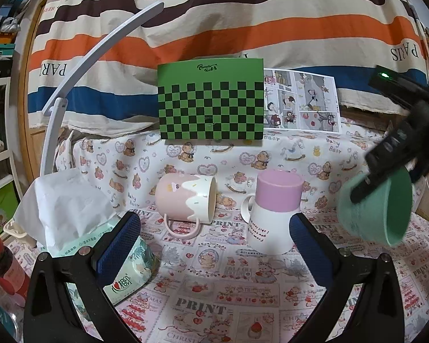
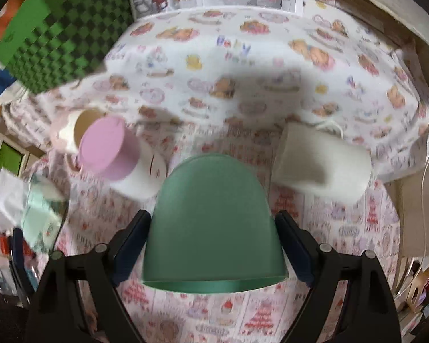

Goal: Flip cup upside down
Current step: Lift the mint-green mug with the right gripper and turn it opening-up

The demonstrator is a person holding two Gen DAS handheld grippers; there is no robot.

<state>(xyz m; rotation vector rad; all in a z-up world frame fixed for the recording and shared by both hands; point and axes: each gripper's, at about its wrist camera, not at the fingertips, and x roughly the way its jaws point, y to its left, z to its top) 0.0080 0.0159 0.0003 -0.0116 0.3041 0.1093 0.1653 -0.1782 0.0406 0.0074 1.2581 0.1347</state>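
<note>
My right gripper (image 2: 213, 225) is shut on a green cup (image 2: 214, 223) and holds it tilted above the table, its open rim toward the camera. The same green cup (image 1: 377, 205) shows at the right of the left wrist view, held in the air by the right gripper (image 1: 386, 171). My left gripper (image 1: 214, 237) is open and empty, low over the table, in front of two mugs. A pink-and-white mug (image 1: 186, 197) lies on its side. A white mug with a pink base (image 1: 274, 208) stands upside down.
A tissue pack (image 1: 71, 217) and a red-capped bottle (image 1: 3, 268) sit at the left. A green checkered board (image 1: 211, 103) and a comic sheet (image 1: 300, 100) lean at the back. A white cup (image 2: 320, 163) lies on its side at the right. A lamp arm (image 1: 80, 65) curves at the left.
</note>
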